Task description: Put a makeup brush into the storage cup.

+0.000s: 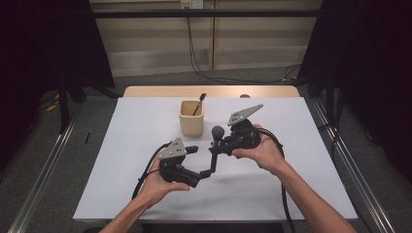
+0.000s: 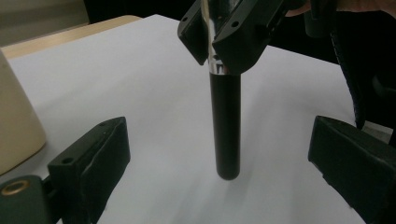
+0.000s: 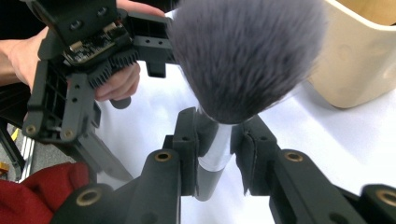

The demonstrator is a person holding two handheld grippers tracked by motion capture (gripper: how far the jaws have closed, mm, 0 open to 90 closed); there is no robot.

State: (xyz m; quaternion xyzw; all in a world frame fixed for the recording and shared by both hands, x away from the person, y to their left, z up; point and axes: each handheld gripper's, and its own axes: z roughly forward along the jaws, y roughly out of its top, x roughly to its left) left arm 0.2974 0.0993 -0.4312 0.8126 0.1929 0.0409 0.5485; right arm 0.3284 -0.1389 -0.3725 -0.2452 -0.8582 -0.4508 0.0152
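From above, my right hand-held gripper is clamped on the makeup brush, head up, and my left hand-held gripper sits just below and left of it, over the white desk. A beige cup stands just beyond both.

In the left gripper view, my left jaws stand wide apart, the brush's black handle upright between them, untouched.

In the right gripper view, my right jaws pinch the silver ferrule under the grey bristles.
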